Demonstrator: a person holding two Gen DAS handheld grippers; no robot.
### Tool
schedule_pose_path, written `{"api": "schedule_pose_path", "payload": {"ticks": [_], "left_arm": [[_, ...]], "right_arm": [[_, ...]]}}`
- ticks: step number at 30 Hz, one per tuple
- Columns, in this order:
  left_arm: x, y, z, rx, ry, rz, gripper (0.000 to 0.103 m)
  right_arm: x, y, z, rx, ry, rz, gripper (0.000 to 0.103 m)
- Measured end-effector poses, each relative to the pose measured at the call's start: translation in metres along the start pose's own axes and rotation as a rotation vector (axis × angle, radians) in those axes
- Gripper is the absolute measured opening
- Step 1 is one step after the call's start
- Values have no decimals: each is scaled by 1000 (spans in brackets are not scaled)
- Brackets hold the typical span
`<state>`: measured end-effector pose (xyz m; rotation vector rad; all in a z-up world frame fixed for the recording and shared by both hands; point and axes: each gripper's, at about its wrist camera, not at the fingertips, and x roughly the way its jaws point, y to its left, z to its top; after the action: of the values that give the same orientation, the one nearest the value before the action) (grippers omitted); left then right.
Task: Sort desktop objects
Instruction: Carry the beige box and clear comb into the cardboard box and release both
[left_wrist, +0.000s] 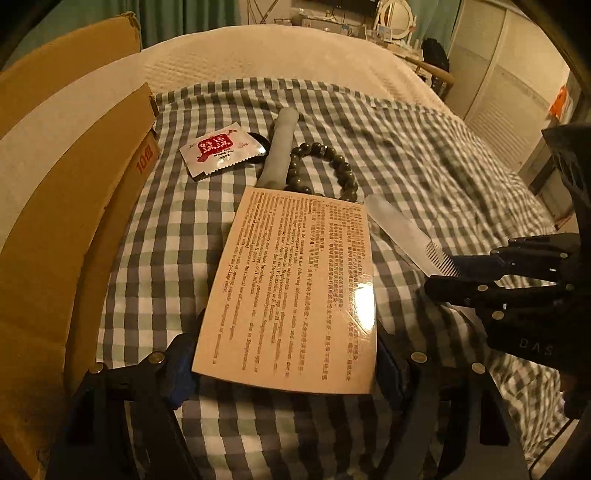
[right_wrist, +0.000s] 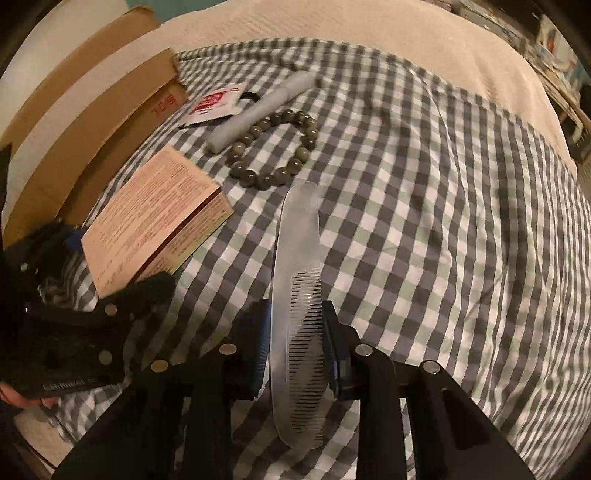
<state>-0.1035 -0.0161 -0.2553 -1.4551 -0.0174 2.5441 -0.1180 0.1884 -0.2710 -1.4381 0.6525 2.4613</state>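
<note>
My left gripper (left_wrist: 286, 373) is shut on a tan printed medicine box (left_wrist: 291, 291), holding it by its near end above the checked cloth; the box also shows in the right wrist view (right_wrist: 151, 218). My right gripper (right_wrist: 295, 354) is shut on a clear plastic comb (right_wrist: 297, 258), its toothed end between the pads; the comb also shows in the left wrist view (left_wrist: 402, 232). A dark bead bracelet (right_wrist: 275, 144), a pale grey tube (right_wrist: 258, 110), a red-and-white sachet (right_wrist: 214, 105) and a black hair tie (right_wrist: 251, 96) lie farther back.
An open cardboard box (left_wrist: 74, 206) stands along the left edge of the checked cloth (left_wrist: 443, 166). A cream bedspread (left_wrist: 295, 55) lies behind. A cluttered dresser with a mirror (left_wrist: 395, 18) stands at the far back.
</note>
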Motion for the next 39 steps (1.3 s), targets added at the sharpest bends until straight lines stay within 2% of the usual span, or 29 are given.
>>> {"api": "schedule_pose_path", "payload": {"ticks": [3, 7, 12, 16, 19, 23, 25, 29, 35, 37, 38, 39], "left_arm": [[-11, -2, 0, -6, -15, -17, 78], [-43, -7, 6, -7, -78, -39, 76], [-98, -8, 23, -29, -181, -74, 75], [-156, -2, 34, -42, -299, -82, 75], [-202, 14, 44, -61, -385, -36, 75], [-241, 47, 50, -67, -443, 111, 75], [-249, 67, 48, -89, -459, 168, 75], [-241, 116, 44, -172, -414, 231, 75], [-214, 169, 28, -242, -346, 270, 76], [-208, 178, 21, -247, -346, 272, 80], [-207, 179, 20, -246, -350, 283, 86], [-204, 182, 23, -242, -353, 294, 91]], "right_arm": [[-8, -2, -4, 18, -1, 4, 25], [-33, -4, -3, 69, -22, 39, 25], [-89, 5, 15, 116, -110, 63, 25], [-138, 24, 37, 130, -213, 67, 25], [-172, 47, 51, 116, -285, 87, 25], [-197, 91, 74, 91, -346, 153, 25], [-202, 110, 81, 97, -364, 201, 25], [-200, 157, 106, 54, -383, 251, 25], [-167, 193, 140, 71, -370, 335, 25], [-157, 196, 146, 91, -372, 367, 26], [-151, 198, 152, 107, -374, 396, 26], [-146, 199, 156, 114, -375, 416, 33]]}}
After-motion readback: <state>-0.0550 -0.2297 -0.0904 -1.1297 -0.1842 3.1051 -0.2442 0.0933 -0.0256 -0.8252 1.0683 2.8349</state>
